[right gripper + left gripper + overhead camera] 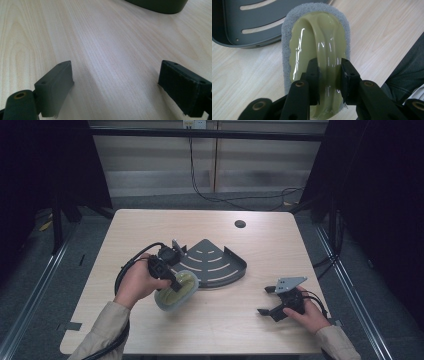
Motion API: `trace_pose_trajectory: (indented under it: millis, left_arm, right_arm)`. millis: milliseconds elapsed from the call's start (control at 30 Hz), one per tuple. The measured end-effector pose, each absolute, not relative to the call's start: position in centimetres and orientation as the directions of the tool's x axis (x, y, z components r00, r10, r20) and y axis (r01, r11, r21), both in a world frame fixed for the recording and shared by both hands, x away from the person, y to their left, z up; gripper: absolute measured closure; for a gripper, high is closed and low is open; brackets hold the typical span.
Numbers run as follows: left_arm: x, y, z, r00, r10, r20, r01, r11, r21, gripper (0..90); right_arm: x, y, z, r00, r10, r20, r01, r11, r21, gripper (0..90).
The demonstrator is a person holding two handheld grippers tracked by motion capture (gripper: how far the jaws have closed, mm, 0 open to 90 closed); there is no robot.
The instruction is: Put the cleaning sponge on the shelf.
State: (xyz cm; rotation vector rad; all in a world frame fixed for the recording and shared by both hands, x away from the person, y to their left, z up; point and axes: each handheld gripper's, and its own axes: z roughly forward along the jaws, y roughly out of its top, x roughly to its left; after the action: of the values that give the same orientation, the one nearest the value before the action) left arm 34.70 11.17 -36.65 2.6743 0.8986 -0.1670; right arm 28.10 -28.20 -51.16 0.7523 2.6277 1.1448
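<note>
A scrub sponge with a grey pad and an olive-green plastic handle hangs just above the wooden table, tilted, beside the dark grey corner shelf. My left gripper is shut on that arched handle, one black pad on each side. In the high view the sponge sits below my left gripper, at the shelf's near left edge. My right gripper rests low over the table at the right, jaws wide apart with nothing between them; its pads frame bare wood.
The slotted shelf lies at the table's centre, its raised rim showing beyond the right gripper. A round cable hole sits near the far edge. Cables trail from both grippers. A person's leg is beside the table.
</note>
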Motion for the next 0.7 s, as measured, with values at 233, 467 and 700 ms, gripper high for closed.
trace_pose_trajectory:
  millis: [233,467,700]
  left_arm:
    - [35.2,11.3,-35.8,0.789,0.581,-0.198,0.614,-0.74,0.274,71.8]
    - [35.8,11.2,-35.4,0.776,0.597,-0.203,0.63,-0.726,0.275,71.8]
    - [36.6,10.9,-35.2,0.765,0.611,-0.202,0.643,-0.713,0.28,71.8]
  right_arm:
    - [28.1,-28.2,-51.2,-0.857,0.514,0.036,0.376,0.576,0.726,11.7]
    - [28.1,-28.2,-51.2,-0.857,0.514,0.035,0.376,0.576,0.726,11.7]
    - [28.1,-28.2,-51.2,-0.857,0.515,0.033,0.375,0.576,0.726,11.7]
